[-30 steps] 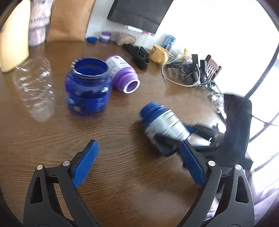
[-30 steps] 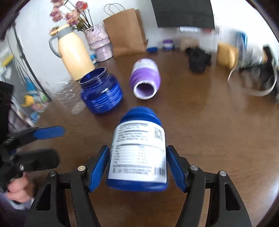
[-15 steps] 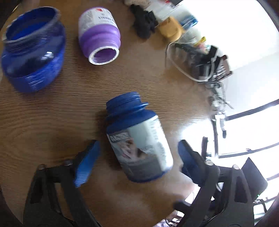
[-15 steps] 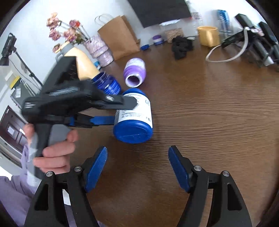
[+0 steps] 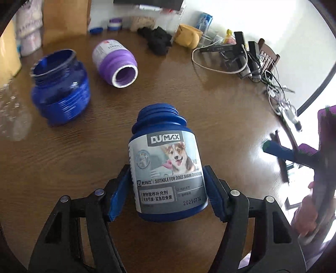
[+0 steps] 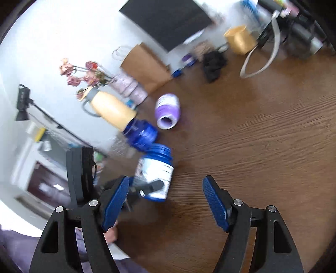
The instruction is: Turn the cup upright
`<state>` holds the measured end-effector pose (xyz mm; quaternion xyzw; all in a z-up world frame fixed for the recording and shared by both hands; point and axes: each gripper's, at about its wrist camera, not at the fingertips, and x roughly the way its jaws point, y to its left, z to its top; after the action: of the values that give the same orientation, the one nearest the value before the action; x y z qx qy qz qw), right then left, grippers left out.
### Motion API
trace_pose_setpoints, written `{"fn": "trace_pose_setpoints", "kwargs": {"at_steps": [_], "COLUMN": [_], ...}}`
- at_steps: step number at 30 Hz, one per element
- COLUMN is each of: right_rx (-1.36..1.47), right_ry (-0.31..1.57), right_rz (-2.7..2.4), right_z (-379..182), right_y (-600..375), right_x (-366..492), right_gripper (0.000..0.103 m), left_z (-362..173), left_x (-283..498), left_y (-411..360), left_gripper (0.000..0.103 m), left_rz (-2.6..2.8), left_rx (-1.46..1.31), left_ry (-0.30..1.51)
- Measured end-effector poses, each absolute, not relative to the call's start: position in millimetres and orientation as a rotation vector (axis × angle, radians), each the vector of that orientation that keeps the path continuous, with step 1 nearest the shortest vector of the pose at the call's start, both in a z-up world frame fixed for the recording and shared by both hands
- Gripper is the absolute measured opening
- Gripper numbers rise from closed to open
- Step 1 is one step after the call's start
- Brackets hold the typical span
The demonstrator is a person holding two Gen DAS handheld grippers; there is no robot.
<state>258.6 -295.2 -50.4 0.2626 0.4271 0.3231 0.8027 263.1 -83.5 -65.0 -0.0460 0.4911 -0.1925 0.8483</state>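
The blue bottle point(image 5: 168, 172) with a grey dog label is held across its body by my left gripper point(image 5: 167, 189), which is shut on it. Its threaded open neck points away from the gripper. In the right wrist view the same bottle point(image 6: 155, 174) is tilted with its neck raised, just over the wooden table point(image 6: 252, 147); contact with the table cannot be made out. My right gripper point(image 6: 167, 189) stands open and empty, to the right of the bottle. In the left wrist view it appears blurred at the right edge point(image 5: 279, 151).
A dark blue open jar point(image 5: 61, 94) stands upright at the left and a purple jar point(image 5: 115, 63) lies on its side behind it. A black cloth point(image 5: 157, 42), a yellow mug point(image 5: 189, 35) and cables point(image 5: 241, 61) lie further back. A paper bag point(image 5: 65, 16) stands at the wall.
My left gripper has shut on the blue bottle and tipped its neck up. The right gripper, which held it a second ago, has let go and pulled back to the right.
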Motion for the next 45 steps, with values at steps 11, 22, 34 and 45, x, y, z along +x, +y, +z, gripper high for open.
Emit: {"fn": "trace_pose_setpoints", "kwargs": {"at_steps": [11, 22, 34, 45], "right_rx": [0.601, 0.433, -0.093, -0.022], "right_ry": [1.167, 1.048, 0.577, 0.674], "right_rz": [0.929, 0.722, 0.168, 0.097], "right_z": [-88, -64, -37, -61], "right_y": [-204, -207, -195, -218], "right_x": [292, 293, 343, 363], "right_gripper": [0.079, 0.069, 0.069, 0.070], "left_z": [-45, -49, -48, -55], "left_x": [200, 216, 281, 291], "left_y": [-83, -61, 8, 20], "left_gripper": [0.063, 0.098, 0.098, 0.100], "left_rz": [-0.499, -0.511, -0.103, -0.050], "left_rx": [0.090, 0.006, -0.126, -0.127], "left_ry": [0.807, 0.856, 0.856, 0.870]}}
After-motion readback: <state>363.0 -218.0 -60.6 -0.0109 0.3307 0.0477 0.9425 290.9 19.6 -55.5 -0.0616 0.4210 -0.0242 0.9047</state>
